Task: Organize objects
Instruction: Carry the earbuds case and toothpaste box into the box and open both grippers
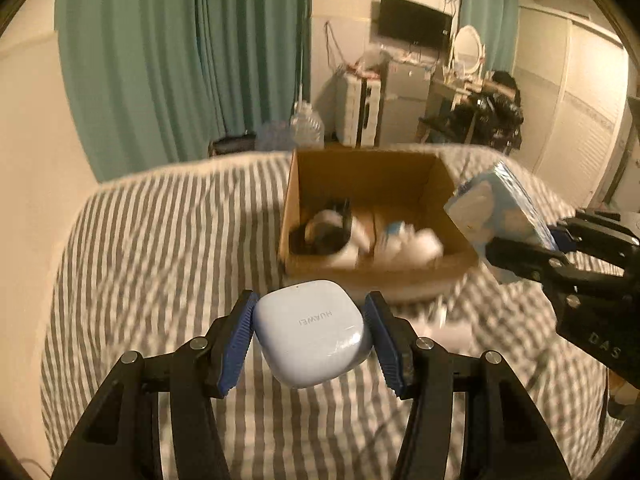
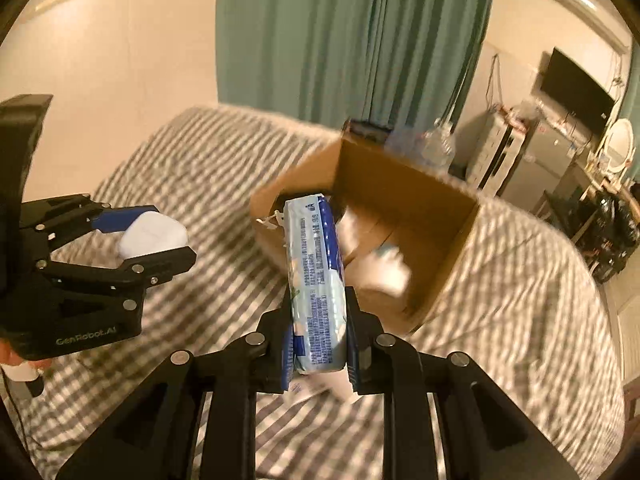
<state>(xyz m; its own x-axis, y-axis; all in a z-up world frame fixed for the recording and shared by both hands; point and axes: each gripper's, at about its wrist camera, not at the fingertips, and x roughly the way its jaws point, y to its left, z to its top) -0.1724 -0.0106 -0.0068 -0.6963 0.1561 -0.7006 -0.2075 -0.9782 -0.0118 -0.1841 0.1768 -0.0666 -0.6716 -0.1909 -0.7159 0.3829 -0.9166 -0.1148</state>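
Note:
My left gripper (image 1: pixel 310 336) is shut on a white Huawei earbud case (image 1: pixel 312 330), held above the striped bed in front of the cardboard box (image 1: pixel 376 276). It also shows in the right wrist view (image 2: pixel 154 236), at the left. My right gripper (image 2: pixel 318 344) is shut on a blue and white tissue pack (image 2: pixel 316 276), held upright near the box's (image 2: pixel 440 216) near corner. The pack also shows at the right of the left wrist view (image 1: pixel 500 216). The box holds several white and dark items, blurred.
A grey-striped bedsheet (image 1: pixel 160 248) covers the bed. Beyond it stand teal curtains (image 1: pixel 180 60), a water bottle (image 1: pixel 306 126), a small fridge (image 1: pixel 400 100), a wall TV (image 1: pixel 414 22) and a mirror (image 1: pixel 466 46). Something white lies on the bed below the pack (image 2: pixel 320 390).

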